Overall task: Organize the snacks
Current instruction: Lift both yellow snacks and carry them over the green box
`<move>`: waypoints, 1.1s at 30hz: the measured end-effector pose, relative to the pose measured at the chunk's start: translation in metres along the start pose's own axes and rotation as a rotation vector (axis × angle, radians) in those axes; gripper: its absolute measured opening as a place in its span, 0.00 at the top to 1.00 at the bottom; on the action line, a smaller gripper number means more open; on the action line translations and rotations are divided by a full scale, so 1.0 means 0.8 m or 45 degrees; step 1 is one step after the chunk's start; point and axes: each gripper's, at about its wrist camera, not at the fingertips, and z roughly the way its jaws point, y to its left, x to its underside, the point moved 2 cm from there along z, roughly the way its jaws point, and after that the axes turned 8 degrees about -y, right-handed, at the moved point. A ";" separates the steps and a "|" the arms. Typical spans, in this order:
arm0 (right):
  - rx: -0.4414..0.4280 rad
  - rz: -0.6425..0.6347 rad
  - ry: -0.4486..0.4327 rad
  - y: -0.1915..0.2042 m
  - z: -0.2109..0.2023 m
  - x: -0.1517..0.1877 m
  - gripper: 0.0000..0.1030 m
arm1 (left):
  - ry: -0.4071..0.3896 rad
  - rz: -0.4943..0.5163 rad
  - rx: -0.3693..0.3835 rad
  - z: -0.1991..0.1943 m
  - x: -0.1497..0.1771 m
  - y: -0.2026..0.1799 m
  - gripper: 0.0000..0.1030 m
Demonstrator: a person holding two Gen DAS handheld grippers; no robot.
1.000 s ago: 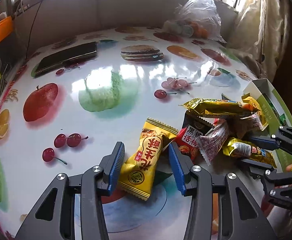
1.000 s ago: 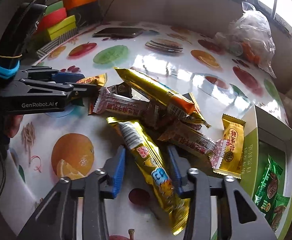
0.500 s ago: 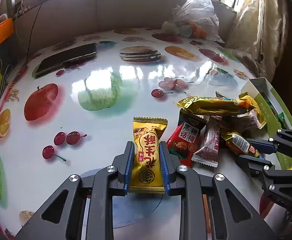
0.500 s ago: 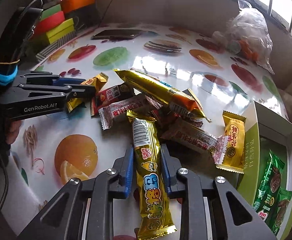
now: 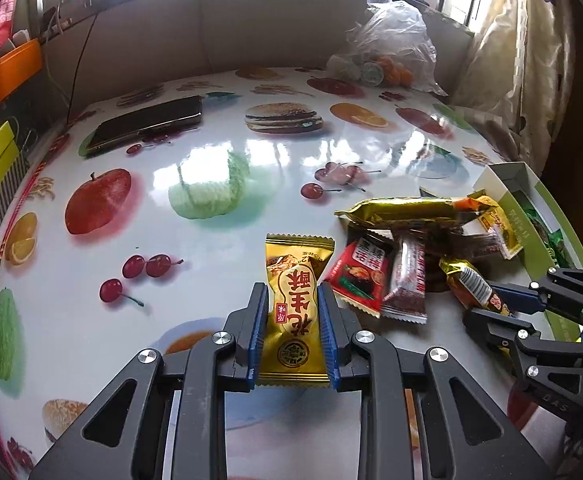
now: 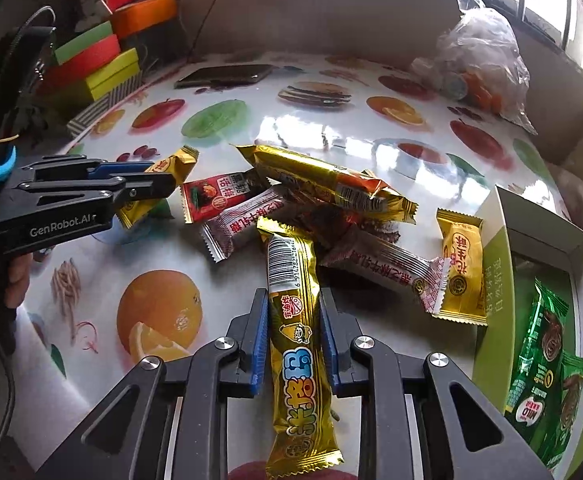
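Left wrist view: left gripper (image 5: 293, 330) had jaws nearly shut, pinching the small gold peanut-candy pack (image 5: 295, 312) across its width, w/ the pack at the table (image 5: 219, 264) beside the snack pile (image 5: 419, 256). Right wrist view: right gripper (image 6: 293, 338) jaws likewise nearly shut, clamped on the long gold corn bar (image 6: 295, 344) approx. mid-length; bar's far end lay against the pile. Green-and-white box (image 6: 503, 264) at right already had green packs (image 6: 547, 344) inside.

Judgement re. step in hand: lift both straight up before travelling, so wrappers don't drag neighbours. The long bar may droop or swing; keep it level and clear the box wall before letting go.
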 end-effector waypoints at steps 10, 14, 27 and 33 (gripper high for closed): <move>0.016 0.035 -0.034 0.004 -0.018 0.001 0.78 | -0.030 0.016 -0.017 -0.022 0.007 -0.015 0.75; 0.031 0.044 -0.053 0.007 -0.027 0.001 0.78 | -0.051 0.017 -0.028 -0.035 0.009 -0.019 0.75; 0.060 0.069 -0.089 0.011 -0.052 0.000 0.78 | -0.102 0.007 -0.030 -0.066 0.009 -0.030 0.75; 0.078 0.094 -0.112 0.007 -0.066 -0.001 0.78 | -0.125 0.016 -0.002 -0.079 0.004 -0.042 0.75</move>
